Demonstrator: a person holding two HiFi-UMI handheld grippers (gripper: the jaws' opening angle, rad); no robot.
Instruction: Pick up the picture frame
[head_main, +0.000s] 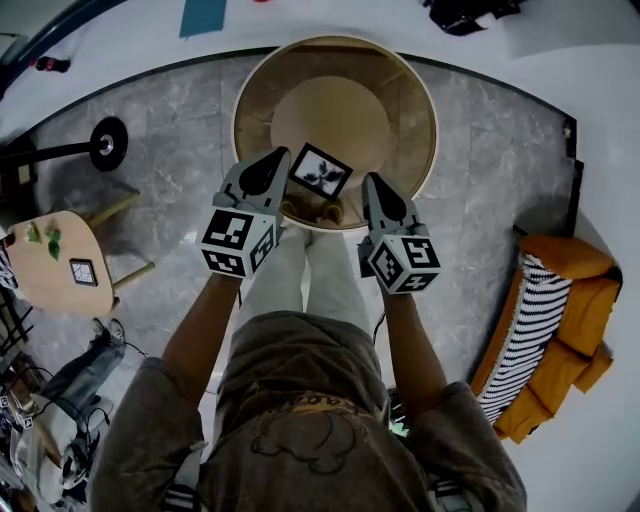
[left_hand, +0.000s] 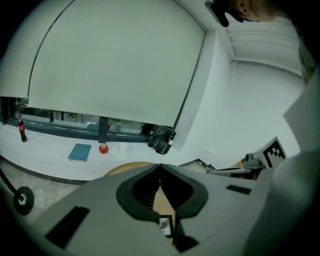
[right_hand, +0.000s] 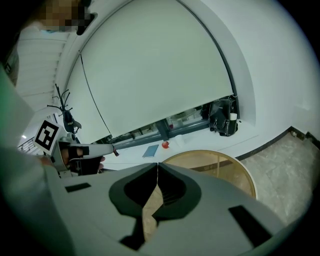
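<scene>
Grey marbled floor (head_main: 480, 130) fills most of the head view and is bordered by a curved white strip (head_main: 600, 100) along the top and right. A round light-wood bench with a raised rim (head_main: 400, 75) is set at the upper middle of the frame. A small black picture frame holding a black-and-white plant print (head_main: 320, 170) is seen on the near part of that bench, turned at an angle. It lies between the tips of the two tools, just beside the left one and a little apart from the right one. The left tool (head_main: 284, 152), grey with a marker cube at its rear, is held left of centre with its jaws pressed together and nothing between them. In its own view only a sliver of the frame and of the wood is glimpsed through the gap below the closed tips. The right tool (head_main: 368, 177) is held right of centre, likewise closed and empty, with the bench rim seen past it in its own view. A teal flat book (left_hand: 80, 151), a red round fruit (left_hand: 103, 148), a black bag (left_hand: 161, 139) and a dark bottle (left_hand: 21, 131) are seen on the white strip below a large pale blind (left_hand: 115, 60). At the left edge of the head view a small pale-wood side table (head_main: 50, 285) is found, and at the right edge an orange and black-striped seat (head_main: 560, 320).
</scene>
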